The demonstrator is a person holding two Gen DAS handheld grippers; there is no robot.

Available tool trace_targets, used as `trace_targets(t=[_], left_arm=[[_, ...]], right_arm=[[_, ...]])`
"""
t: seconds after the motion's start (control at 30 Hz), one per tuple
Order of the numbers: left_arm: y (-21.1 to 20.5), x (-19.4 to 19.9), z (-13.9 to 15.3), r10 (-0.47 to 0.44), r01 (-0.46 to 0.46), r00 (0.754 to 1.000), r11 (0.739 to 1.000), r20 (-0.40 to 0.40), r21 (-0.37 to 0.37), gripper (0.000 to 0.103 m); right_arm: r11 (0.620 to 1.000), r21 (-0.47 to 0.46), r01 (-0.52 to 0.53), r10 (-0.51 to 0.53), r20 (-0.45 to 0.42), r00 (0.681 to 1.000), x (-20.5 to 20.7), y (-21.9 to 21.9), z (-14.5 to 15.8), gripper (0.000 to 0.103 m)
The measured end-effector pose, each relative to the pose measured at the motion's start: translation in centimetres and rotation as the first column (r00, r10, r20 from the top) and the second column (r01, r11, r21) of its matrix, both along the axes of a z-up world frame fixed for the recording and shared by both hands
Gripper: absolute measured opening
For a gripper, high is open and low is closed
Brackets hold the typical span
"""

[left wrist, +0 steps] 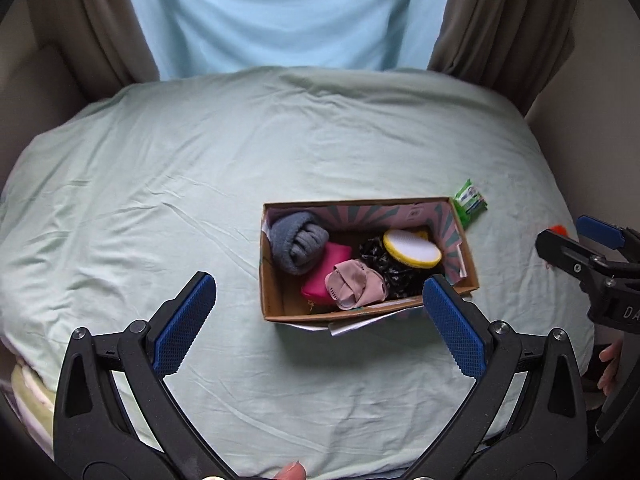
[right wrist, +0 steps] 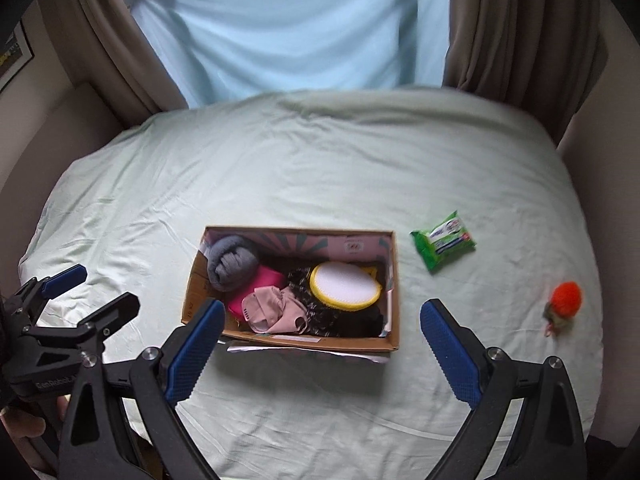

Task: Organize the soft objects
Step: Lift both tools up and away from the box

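Right wrist view only: orange pom-pom (right wrist: 566, 298) lies whole on the sheet, well right of the box; green wipes pack (right wrist: 443, 240) lies clear of the box, near its far right corner; a framed picture (right wrist: 14, 58) hangs on the left wall
Left wrist view only: the wipes pack shows half hidden behind the box corner; the pom-pom is only an orange speck behind the other gripper; a fingertip (left wrist: 292, 471) shows at the bottom edge
Box: cardboard box (right wrist: 308, 342) sits mid-bed; inside, grey rolled sock (right wrist: 232, 266), pink pouch (right wrist: 262, 284), dusty-pink cloth (right wrist: 274, 308), dark patterned fabric (right wrist: 316, 312), yellow-rimmed round pad (right wrist: 344, 286)
Left gripper (left wrist: 320, 322): jaws spread wide, empty; above the near side of the box
Right gripper (right wrist: 320, 350): jaws spread wide, empty; near edge of box between them
Surface and room: wrinkled pale green bedsheet (right wrist: 320, 168); brown curtains (right wrist: 516, 24) flank a light blue sheet (right wrist: 288, 28) at the far end
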State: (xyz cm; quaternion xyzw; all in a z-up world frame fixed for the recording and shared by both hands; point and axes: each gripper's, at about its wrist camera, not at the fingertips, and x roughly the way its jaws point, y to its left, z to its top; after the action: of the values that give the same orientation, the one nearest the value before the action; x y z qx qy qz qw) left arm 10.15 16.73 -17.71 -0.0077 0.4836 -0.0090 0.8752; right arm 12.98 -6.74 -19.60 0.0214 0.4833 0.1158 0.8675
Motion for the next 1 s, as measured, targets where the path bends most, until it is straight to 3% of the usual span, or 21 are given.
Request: trace_targets(t=[0.27,0.47,0.73,1.0], left_arm=[[-2.1,-4.2,5.1,-0.005,0.006,0.99,1.0,0.139,-0.007,0.103],[-6.1,-5.5,7.5,-0.039,0.035,0.977,0.999,0.208,0.022,0.103],[-12.6,-3.4,8.6,-0.079,0.077,0.968,0.997,0.239,0.019,0.103],[-20.1,2.2,6.5,-0.166,0.158,0.973,0.986,0.158,0.058,0.103]], right_arm=[[0.998,-0.012,0.06,-0.057,0.163,0.985,-4.6,-3.4,5.2,0.097],[0.995,0.019,0.099,-0.101,0.23,0.968,-6.9,-7.8,6.9,0.097],[0.978,0.005,0.207,-0.201,0.258,0.945,-8.1,-15.2,7.6,0.097],[0.942,-0.014,0.334,-0.32,0.257,0.912,-7.8,-23.6,6.7,0.097]])
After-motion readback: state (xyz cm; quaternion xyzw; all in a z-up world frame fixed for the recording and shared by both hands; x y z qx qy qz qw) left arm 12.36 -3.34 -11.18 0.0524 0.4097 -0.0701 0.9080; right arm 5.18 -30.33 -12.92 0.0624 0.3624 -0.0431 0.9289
